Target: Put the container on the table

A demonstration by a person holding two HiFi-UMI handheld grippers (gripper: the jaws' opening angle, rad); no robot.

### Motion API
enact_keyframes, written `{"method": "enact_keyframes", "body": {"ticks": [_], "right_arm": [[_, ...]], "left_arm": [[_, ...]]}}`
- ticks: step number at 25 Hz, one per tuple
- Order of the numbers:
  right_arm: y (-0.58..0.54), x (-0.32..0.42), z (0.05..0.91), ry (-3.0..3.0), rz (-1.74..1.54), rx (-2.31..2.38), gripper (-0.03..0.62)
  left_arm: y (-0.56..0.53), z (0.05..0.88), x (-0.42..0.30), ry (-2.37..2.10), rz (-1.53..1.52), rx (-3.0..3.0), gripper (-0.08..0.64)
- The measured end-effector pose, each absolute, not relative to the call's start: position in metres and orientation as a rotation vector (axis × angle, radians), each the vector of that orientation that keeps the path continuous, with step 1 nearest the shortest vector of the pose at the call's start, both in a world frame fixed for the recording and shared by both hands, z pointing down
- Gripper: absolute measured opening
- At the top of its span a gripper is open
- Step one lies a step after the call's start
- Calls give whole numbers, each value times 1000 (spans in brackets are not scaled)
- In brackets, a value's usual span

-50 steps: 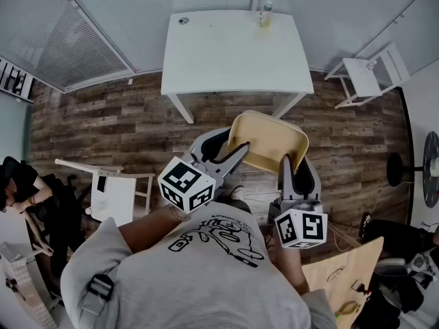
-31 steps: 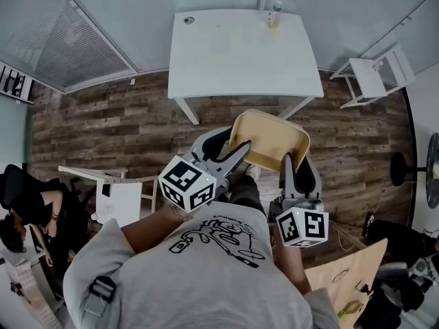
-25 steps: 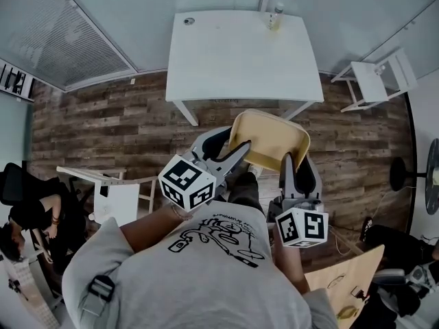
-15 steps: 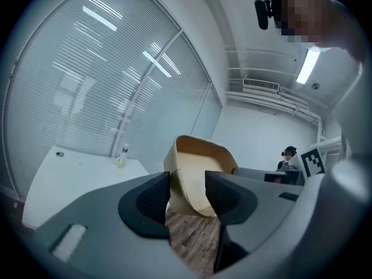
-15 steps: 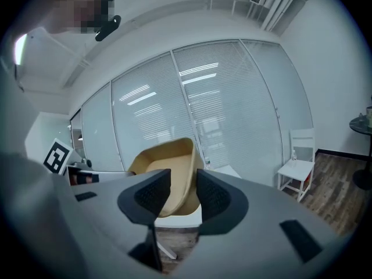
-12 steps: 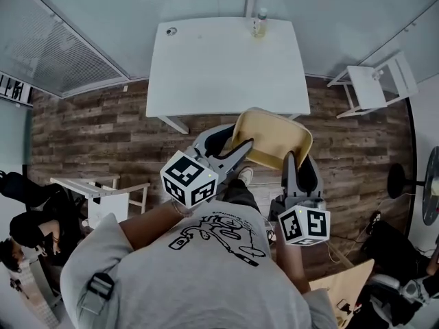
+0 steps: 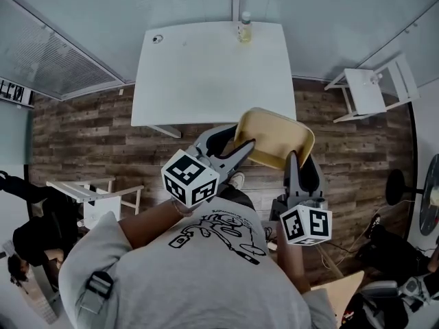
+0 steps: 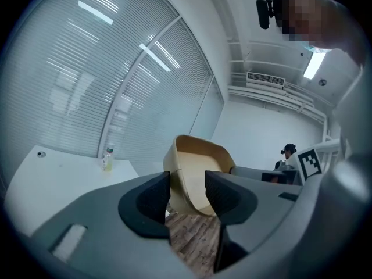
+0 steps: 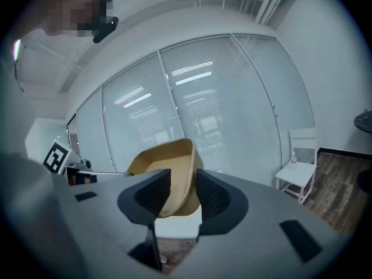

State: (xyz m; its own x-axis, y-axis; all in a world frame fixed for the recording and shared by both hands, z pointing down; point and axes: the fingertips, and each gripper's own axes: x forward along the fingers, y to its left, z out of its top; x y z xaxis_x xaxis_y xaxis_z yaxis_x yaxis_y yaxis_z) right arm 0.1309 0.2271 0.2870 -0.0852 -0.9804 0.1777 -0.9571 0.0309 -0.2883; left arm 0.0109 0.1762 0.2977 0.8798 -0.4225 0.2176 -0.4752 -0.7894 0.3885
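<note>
A tan, tub-shaped container point(image 7: 273, 137) hangs in the air in front of me, over the wooden floor and short of the white table point(image 7: 206, 74). My left gripper point(image 7: 243, 146) is shut on its left rim and my right gripper point(image 7: 293, 160) on its right rim. The left gripper view has the container point(image 8: 195, 173) tilted, with its wall pinched in the left gripper point(image 8: 187, 193). In the right gripper view the container point(image 9: 168, 170) sits the same way in the right gripper point(image 9: 183, 193).
A small bottle point(image 7: 245, 27) stands at the table's far edge, and a small round object point(image 7: 158, 38) lies at its far left corner. A white chair point(image 7: 370, 88) is to the right, low white furniture point(image 7: 103, 197) to the left. Glass walls with blinds rise behind the table.
The table has drawn nearer and slid left in the head view as I walk toward it. Both grippers keep their hold on the container.
</note>
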Motion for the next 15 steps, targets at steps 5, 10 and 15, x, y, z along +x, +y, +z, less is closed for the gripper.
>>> {"method": "enact_keyframes", "body": {"ticks": [5,10,15], "right_arm": [[223,132,294,2223,-518,-2067,127],[223,131,298,2242,-523,-2044,127],[203,137,304,2254,-512,-2030,127]], "left_arm": [[174,307,11,-680,148,2599,173],[176,311,10,-709,140,2598,173],[157,316,15,-722,131,2593,173]]}}
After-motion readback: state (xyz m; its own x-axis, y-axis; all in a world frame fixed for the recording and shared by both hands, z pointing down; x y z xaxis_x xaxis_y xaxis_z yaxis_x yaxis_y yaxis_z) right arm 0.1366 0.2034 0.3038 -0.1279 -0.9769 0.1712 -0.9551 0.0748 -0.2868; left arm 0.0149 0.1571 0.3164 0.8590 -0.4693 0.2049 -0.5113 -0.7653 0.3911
